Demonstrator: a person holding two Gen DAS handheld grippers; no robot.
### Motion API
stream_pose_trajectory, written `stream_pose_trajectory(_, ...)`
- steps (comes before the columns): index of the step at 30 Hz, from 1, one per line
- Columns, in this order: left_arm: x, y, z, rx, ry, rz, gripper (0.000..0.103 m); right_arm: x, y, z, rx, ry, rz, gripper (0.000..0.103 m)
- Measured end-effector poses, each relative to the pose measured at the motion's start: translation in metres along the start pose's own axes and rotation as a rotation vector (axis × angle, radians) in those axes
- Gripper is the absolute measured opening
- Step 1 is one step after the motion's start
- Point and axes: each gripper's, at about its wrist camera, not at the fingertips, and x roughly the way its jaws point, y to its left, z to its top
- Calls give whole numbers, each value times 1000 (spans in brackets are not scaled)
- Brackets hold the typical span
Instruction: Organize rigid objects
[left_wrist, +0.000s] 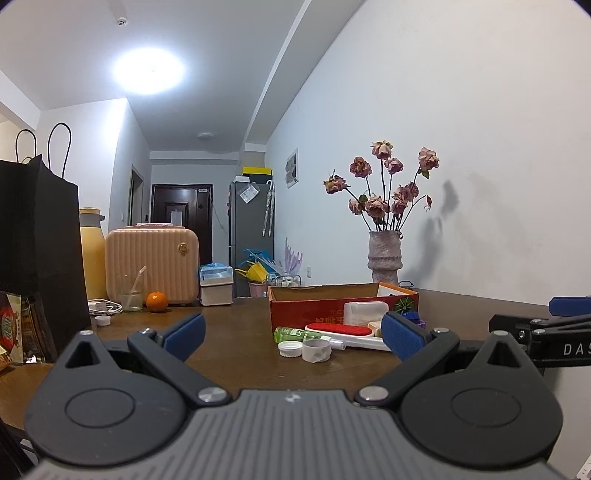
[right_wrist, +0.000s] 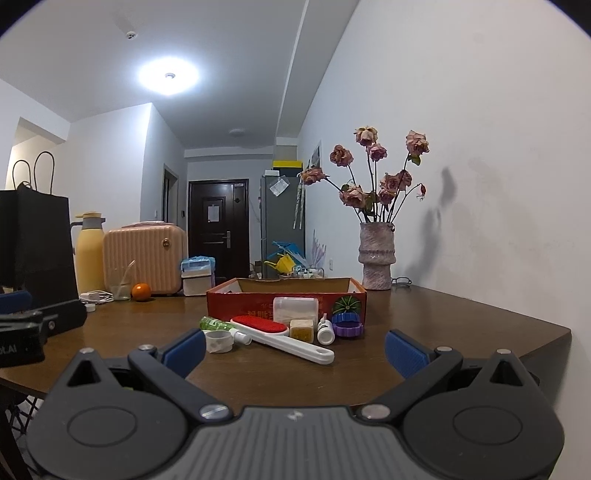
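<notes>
A red cardboard box stands open on the brown table. In front of it lie a white brush with a red pad, a green bottle, a tape roll, a white cap, a white lidded container, a small yellow cube jar, a small white bottle, a purple ring and a green disc. My left gripper and right gripper are open, empty, short of the pile.
A black paper bag, yellow flask, peach case, glass, orange and tissue box line the table's back left. A vase of dried roses and glasses stand by the right wall.
</notes>
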Motion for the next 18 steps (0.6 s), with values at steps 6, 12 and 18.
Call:
stream_pose_trajectory(6,0,0,-2,0,7,3,103,0,4,0,-14,-1,6,103)
stream_pose_trajectory(12,0,1,-1,-6,21,3,103,0,1,-1,-2,5,2,103)
stream_pose_trajectory(18,1,4,-1,-17,30,10,103,0,4,0,-15,5,3,103)
